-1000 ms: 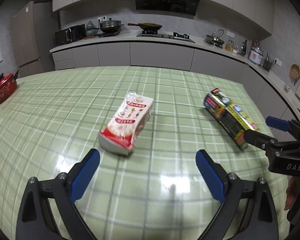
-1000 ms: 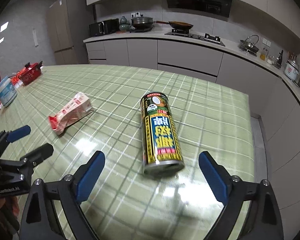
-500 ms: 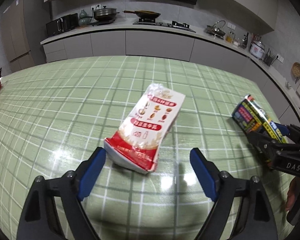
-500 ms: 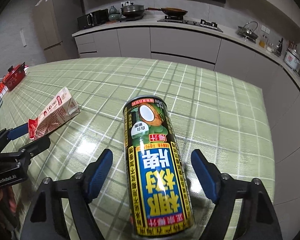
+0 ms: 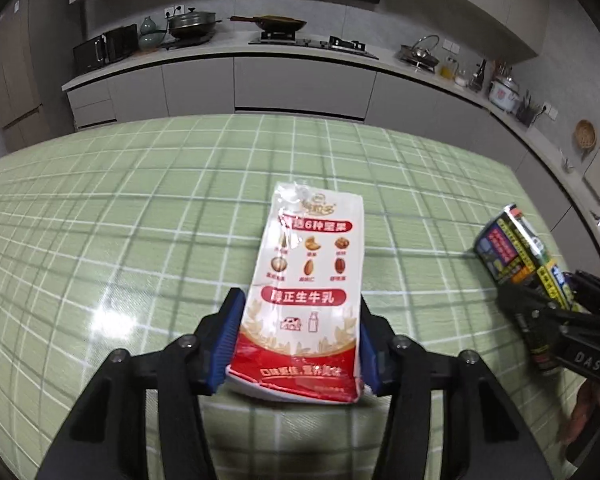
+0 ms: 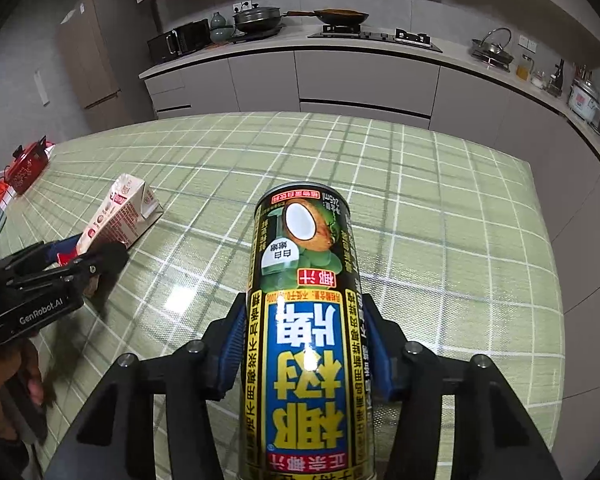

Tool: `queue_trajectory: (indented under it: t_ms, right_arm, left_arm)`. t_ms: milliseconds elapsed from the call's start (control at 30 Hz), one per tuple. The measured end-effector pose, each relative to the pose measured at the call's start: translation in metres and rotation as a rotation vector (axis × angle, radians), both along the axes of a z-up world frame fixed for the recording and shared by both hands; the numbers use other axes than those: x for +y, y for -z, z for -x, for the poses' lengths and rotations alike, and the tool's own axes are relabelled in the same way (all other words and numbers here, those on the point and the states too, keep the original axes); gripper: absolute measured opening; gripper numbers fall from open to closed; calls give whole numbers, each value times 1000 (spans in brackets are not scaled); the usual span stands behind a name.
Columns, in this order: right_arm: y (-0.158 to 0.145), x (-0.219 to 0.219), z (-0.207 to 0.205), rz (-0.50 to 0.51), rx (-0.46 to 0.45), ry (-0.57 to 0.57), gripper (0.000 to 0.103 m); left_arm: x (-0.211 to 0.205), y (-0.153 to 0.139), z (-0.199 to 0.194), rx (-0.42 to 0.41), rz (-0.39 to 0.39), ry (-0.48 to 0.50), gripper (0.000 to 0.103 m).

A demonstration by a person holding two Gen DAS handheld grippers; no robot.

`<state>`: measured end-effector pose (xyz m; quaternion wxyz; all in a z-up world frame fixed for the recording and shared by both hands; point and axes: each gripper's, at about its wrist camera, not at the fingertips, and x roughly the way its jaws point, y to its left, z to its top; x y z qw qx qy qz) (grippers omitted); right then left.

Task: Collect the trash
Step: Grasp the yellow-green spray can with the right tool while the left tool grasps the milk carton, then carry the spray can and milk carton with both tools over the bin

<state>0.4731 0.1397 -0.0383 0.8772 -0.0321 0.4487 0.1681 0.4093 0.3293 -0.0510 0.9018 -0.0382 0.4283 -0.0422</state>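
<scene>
1. Both tools have closed in since half a second ago: back then the pads sat wide either side of each item, now they're pinched right up against them.
2. Left tool (image 5: 296,344) looks clamped on the milk carton (image 5: 308,292), blue pads touching its red bottom end on both sides. Carton lies flat on the green checked worktop (image 5: 120,240), pointing off toward 12 o'clock from the tool.
3. Right tool (image 6: 306,348) is squeezed narrow on the coconut juice can (image 6: 304,320), pads on the can's sides around its middle. Can lies on its side, long axis running 12 to 6 in the right wrist view.
4. From the left wrist view the can and right tool sit out at 3 o'clock; from the right wrist view the carton is over at 9 to 10 o'clock. So the two grabs are well apart, no clash.
5. My take on the step: this is the grasp being finished, lift comes next. No bin visible in either view, so can't say where stuff goes.
6. Doing it well, I'd guess:
   - carton looks soft and crumpled, so keep the squeeze gentle, and it's held near one end so it may droop. Lift slow.
   - can is round and slick, could roll or slip between the pads, so hold firm and lift straight up.
</scene>
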Motion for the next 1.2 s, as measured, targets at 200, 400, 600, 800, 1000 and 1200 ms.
queue_trajectory:
  t_ms: [200,400,600,800,1000,1200]
  right_arm:
    - [-10,-1,12,-15,-31,-7,55]
    - [-24,-15,30,-24,-50,2,55]
    - [-35,-43,59,-33,-58,20,55]
    - [-38,-71,91,-46,-59,10,55]
    - [-50,-111,123,-49,-74,24,55]
    - [-63,-152,153,-44,-90,46,55]
  left_arm:
    - [-9,-12,35,-47,10,-9,52]
    - [-26,-31,55,-92,-21,-3,52]
    - [-54,-39,73,-110,-24,9,51]
    - [-76,-40,92,-102,7,0,51]
    - [-108,-52,115,-128,4,22,50]
    - [-139,-59,135,-143,10,48,50]
